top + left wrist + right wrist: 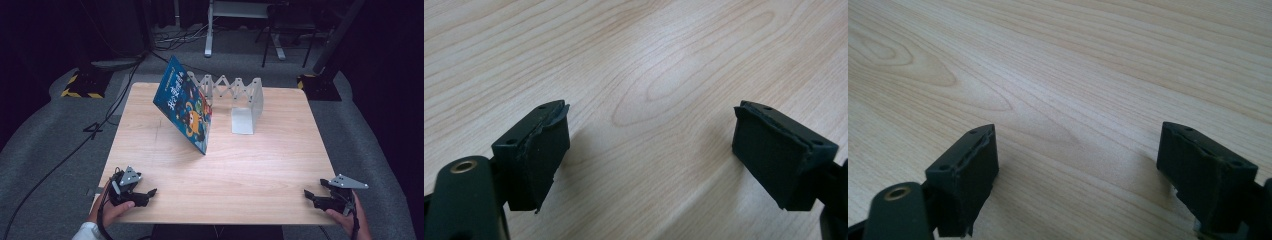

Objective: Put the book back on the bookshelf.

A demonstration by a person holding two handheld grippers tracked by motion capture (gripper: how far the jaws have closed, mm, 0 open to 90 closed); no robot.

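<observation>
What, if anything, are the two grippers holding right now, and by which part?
Nothing is held. The left gripper and right gripper both stand open over bare table.

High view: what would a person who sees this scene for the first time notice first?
First, the bright blue picture book, standing tilted near the far middle of the wooden table and leaning toward the white folding book rack just behind and to its right. Next, the two black claws at the near corners, the left claw and the right claw, both open and holding nothing.
</observation>
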